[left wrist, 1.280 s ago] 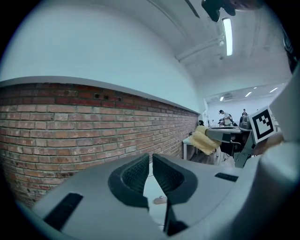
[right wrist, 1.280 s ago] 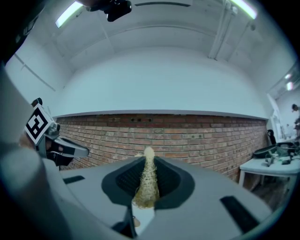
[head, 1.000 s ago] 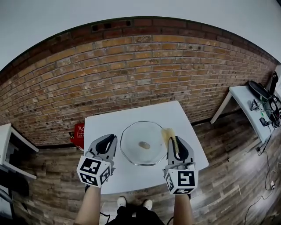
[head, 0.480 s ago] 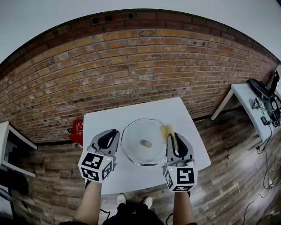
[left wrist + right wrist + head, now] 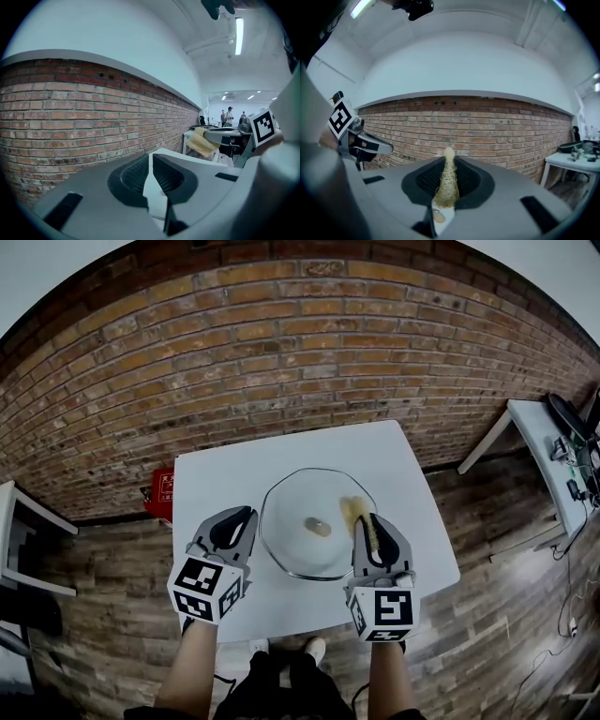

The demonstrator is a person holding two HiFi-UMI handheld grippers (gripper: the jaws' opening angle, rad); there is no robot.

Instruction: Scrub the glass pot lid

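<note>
Your R gripper point(image 5: 447, 174) is clamping a yellow scrubber point(image 5: 447, 180) btwn its jaws. The pad is sticking out past the tips, over the right side of the lid point(image 5: 298, 545), just below centre in the head view; can't tell if it's touching the glass. Your L gripper point(image 5: 151, 164) is sitting w/ jaws pressed together, nothing btwn them, just left of the lid. The lid is lying flat, knob point(image 5: 319, 526) up, mid-table point(image 5: 216, 486). A brick wall point(image 5: 281, 352) is filling the upper frame.
</note>
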